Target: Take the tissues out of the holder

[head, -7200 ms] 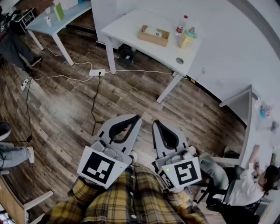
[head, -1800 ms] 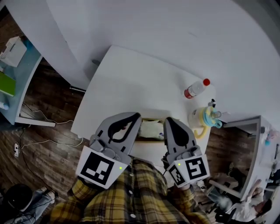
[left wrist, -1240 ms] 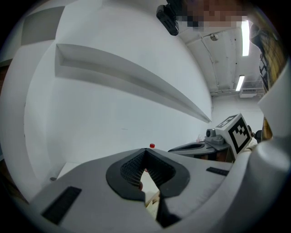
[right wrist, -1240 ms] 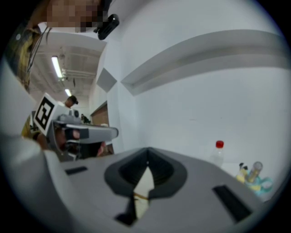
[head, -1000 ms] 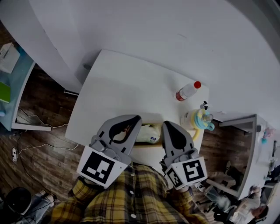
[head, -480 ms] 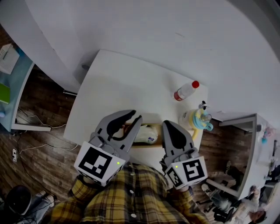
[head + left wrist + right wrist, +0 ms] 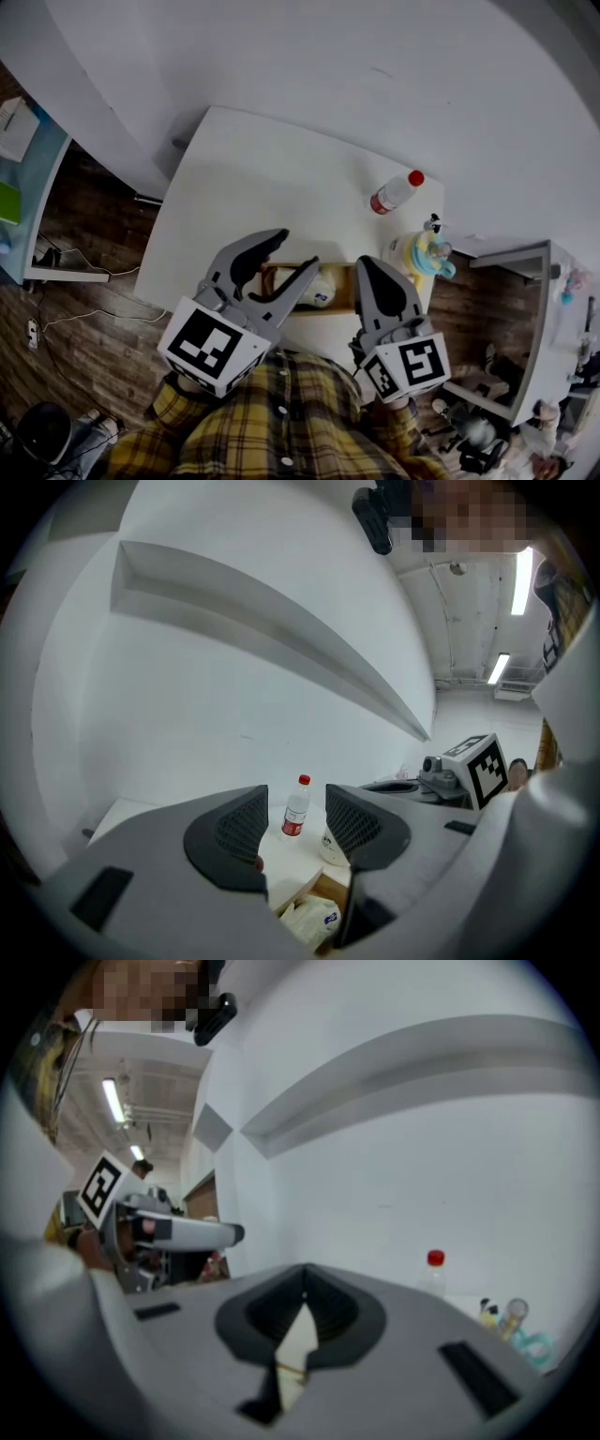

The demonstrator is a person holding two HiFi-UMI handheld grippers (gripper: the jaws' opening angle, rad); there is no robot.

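No writing can be read. The bottle [image 7: 394, 195] has a red cap and a red label, its print too small to make out. The tissues [image 7: 322, 291] are a pale pack with a blue mark that cannot be read, and they lie inside the wooden holder [image 7: 343, 283] at the near edge of the white bench [image 7: 244, 178]. A yellow cup [image 7: 422, 255] with teal parts stands just right of the holder. The left gripper [image 7: 292, 251] hangs over the holder's left end with its jaws opening and nothing between the pads. The right gripper [image 7: 367, 265] is clenched on nothing beside the holder's right end.
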